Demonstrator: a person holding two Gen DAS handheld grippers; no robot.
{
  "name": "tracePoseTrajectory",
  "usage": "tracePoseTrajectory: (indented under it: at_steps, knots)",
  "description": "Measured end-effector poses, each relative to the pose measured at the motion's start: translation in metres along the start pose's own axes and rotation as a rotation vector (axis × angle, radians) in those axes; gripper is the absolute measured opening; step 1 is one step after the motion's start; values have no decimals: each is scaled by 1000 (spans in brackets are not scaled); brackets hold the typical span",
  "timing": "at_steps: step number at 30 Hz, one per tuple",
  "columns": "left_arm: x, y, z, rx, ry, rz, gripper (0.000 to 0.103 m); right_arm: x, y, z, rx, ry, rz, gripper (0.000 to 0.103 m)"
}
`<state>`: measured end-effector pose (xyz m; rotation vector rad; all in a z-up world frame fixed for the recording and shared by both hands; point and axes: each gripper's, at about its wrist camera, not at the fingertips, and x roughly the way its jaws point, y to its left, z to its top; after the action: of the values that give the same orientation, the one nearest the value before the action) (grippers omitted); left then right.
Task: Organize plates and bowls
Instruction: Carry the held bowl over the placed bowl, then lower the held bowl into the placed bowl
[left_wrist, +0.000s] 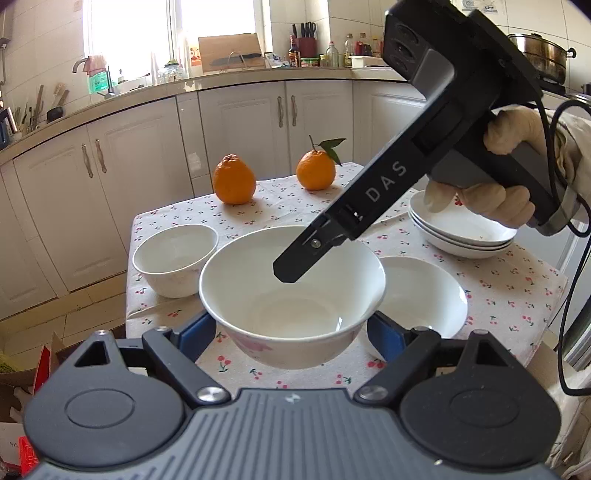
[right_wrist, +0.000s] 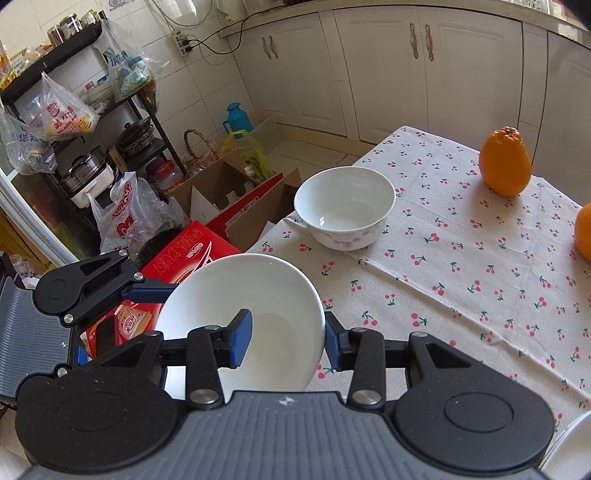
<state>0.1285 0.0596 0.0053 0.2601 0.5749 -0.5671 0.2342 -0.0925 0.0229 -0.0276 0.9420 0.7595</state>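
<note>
White china fills both views: a large bowl is held clear of the cherry-print tablecloth between the two claws. The left gripper stands wide, its blue pads against the bowl's outer sides below the rim, clamping it. The right gripper is closed on the same bowl, one blue pad inside the wall and the other outside, pinching the rim; from the left wrist view its black finger reaches down into the bowl, with a gloved hand around its handle. On the table a smaller bowl sits to the left of the held one, another white bowl lies just behind it on the right, and a stack of shallow plates rests farther right. Two oranges stand well apart at the far edge of the table. White cabinets line the wall beyond.
</note>
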Motion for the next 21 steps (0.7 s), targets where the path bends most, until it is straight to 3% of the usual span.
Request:
tracePoseTrajectory:
  at_steps: [21]
  knots:
    - [21, -57, 10, 32, -3, -127, 89, -53, -35, -60, 93, -29, -96, 48]
